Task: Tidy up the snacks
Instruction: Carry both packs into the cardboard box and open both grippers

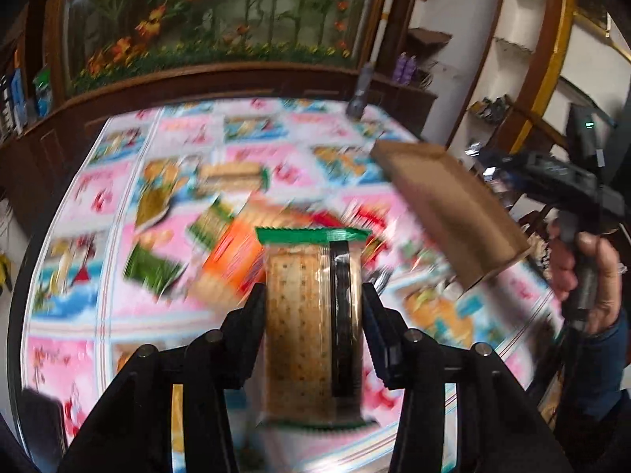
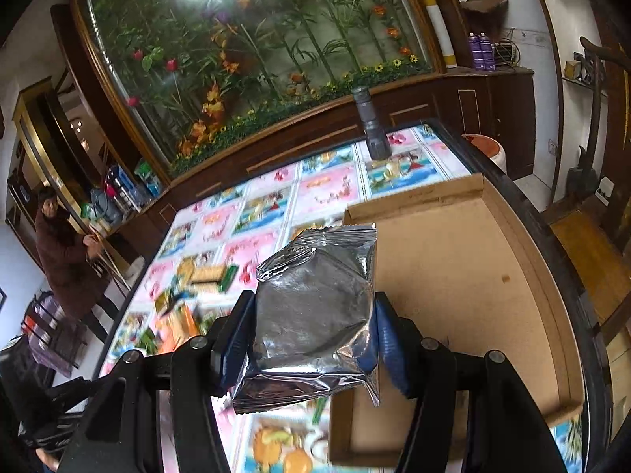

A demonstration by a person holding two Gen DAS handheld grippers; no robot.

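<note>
Left wrist view: left gripper [image 1: 313, 307], fingers clamped on a clear green-edged packet of brown crackers [image 1: 311, 327], held above the flower-patterned bench [image 1: 71, 358]; behind it a blurred heap of loose snack packets [image 1: 221, 244], and a hand [image 1: 583, 268] with the right gripper. Right wrist view only: right gripper [image 2: 311, 335], fingers clamped on a crinkled silver foil pouch [image 2: 315, 307], at the near-left edge of a shallow brown cardboard tray [image 2: 465, 276], its floor bare, lying along the bench's right edge. No print readable.
</note>
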